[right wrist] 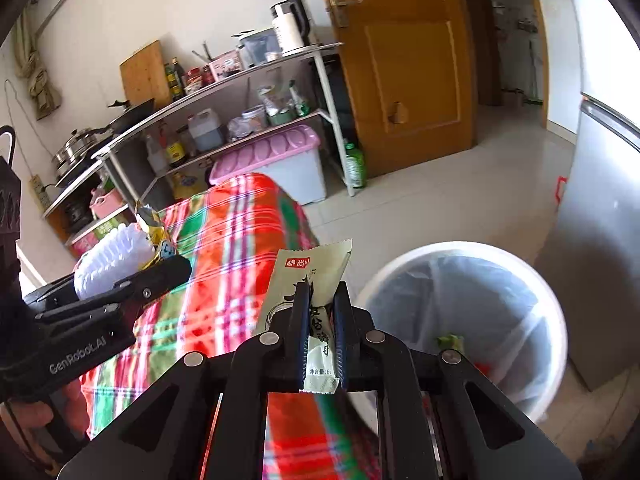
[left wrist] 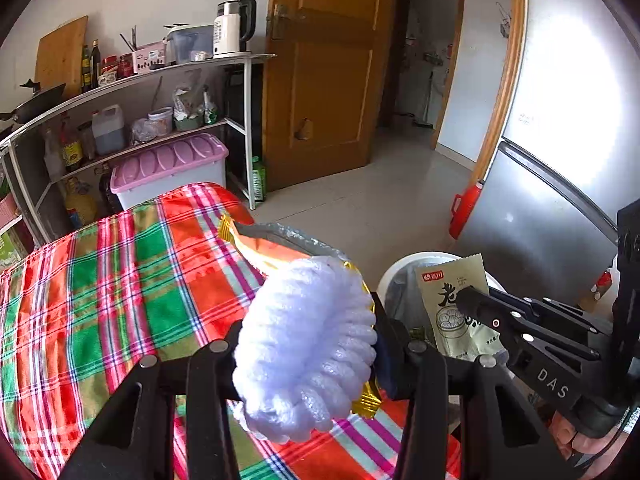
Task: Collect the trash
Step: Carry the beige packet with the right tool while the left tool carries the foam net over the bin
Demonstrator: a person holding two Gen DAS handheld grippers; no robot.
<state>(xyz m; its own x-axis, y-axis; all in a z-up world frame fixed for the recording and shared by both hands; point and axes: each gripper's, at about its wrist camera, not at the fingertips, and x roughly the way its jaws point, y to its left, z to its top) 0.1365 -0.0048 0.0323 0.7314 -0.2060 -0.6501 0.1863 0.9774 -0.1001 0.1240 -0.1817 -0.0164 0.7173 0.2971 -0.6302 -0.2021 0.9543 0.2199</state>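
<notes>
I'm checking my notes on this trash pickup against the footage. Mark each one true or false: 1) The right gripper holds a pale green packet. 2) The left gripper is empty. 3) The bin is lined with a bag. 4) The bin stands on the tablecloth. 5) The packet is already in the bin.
1) True: the right gripper is shut on the pale green packet.
2) False: the left gripper clamps a white foam net together with an orange wrapper.
3) True: the bin has a clear liner.
4) False: it stands on the floor beside the plaid tablecloth.
5) False: the packet is held in the gripper, beside the bin.
</notes>
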